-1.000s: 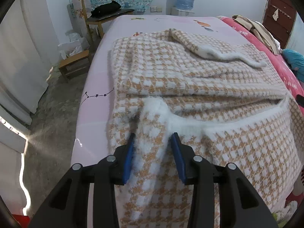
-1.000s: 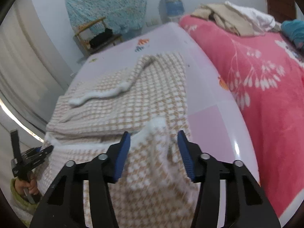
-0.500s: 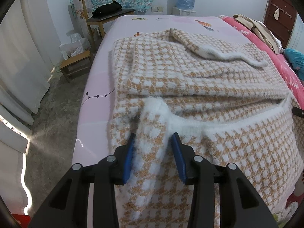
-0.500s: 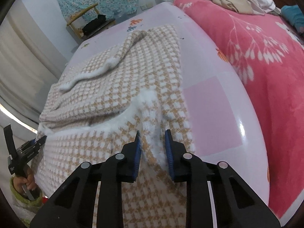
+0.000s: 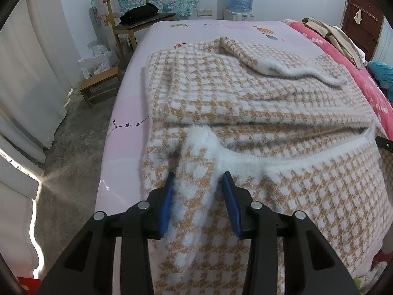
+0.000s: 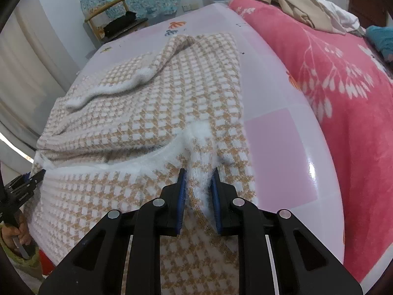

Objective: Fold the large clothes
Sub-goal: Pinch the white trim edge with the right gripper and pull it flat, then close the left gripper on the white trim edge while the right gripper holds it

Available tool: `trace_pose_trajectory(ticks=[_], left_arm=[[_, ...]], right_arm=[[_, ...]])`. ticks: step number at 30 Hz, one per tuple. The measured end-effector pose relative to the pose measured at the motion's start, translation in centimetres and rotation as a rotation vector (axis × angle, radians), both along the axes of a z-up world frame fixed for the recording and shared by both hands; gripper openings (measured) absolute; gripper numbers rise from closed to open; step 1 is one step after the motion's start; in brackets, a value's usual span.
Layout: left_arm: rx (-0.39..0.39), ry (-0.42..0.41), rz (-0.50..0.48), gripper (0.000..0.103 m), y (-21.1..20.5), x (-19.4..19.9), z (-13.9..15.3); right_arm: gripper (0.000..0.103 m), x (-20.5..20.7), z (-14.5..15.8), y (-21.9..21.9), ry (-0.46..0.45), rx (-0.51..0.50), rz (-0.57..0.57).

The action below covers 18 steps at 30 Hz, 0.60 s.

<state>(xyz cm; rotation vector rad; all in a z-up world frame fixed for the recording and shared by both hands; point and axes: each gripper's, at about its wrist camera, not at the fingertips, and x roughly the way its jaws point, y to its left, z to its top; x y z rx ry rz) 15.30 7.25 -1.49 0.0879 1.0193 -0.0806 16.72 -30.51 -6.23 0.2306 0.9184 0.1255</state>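
A fuzzy tan-and-white checked sweater (image 5: 245,103) lies spread on the pink bed sheet (image 5: 127,132), its near part folded up with a white hem band across it. My left gripper (image 5: 197,186) is shut on a bunched corner of that hem at the sweater's left side. At the opposite side my right gripper (image 6: 197,182) is shut on the other hem corner of the sweater (image 6: 159,113), blue pads pressing the white fluff. The left gripper (image 6: 27,182) also shows at the far left of the right wrist view, held by a hand. A sleeve (image 5: 282,66) lies across the far half.
A red flowered blanket (image 6: 343,98) covers the bed to the right, with a pile of clothes (image 6: 307,5) on it. A wooden chair (image 5: 132,24) and low stool (image 5: 98,86) stand on the floor left of the bed, beside white curtains (image 5: 29,73).
The right gripper's jaws have come together on the hem corner and it has dropped closer to the bed. The left gripper keeps still, holding its corner.
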Motion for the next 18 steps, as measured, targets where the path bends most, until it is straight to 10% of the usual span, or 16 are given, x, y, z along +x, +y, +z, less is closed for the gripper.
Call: trace_pose_trajectory(ticks=[18], left_arm=[[0.007, -0.003, -0.002, 0.039, 0.12, 0.19, -0.11]], right_arm=[[0.017, -0.06, 0.11, 0.23, 0.003, -0.010, -0.017]])
